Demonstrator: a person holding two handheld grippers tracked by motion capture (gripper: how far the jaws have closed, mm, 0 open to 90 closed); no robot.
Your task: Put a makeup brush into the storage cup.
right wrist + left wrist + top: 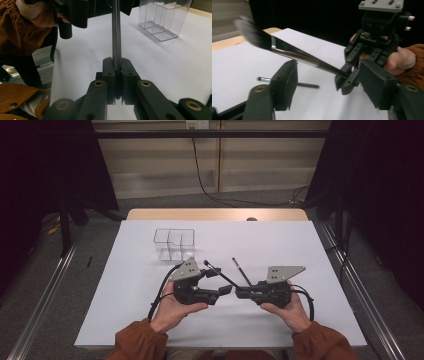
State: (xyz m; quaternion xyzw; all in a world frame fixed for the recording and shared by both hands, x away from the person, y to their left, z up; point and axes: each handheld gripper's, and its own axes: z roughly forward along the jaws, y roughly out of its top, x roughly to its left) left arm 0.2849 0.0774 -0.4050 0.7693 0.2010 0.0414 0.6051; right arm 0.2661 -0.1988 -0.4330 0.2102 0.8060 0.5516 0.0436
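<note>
The right gripper (240, 293) is pressed tight on the tail end of a makeup brush (220, 275); in the right gripper view its two black jaws meet on the dark handle (116, 37) with no gap beside it. From that pinch the brush runs up and to the left across the middle of the counter (300, 250), held clear of the white surface, with its bristle head at the far end.

The left gripper (227, 290) faces the right one, their tips almost meeting near the counter's middle. Its jaws are partly spread. In the left gripper view the brush (294, 52) crosses the gap between the two black pads (287, 82), and neither pad presses on it; the dark bristles (252, 31) stand beyond the left pad.

A second brush (242, 271) lies flat on the counter just beyond the grippers, thin and dark, pointing far-left. A clear plastic organizer (173, 244) with compartments stands farther off, left of centre, well apart from both grippers.
</note>
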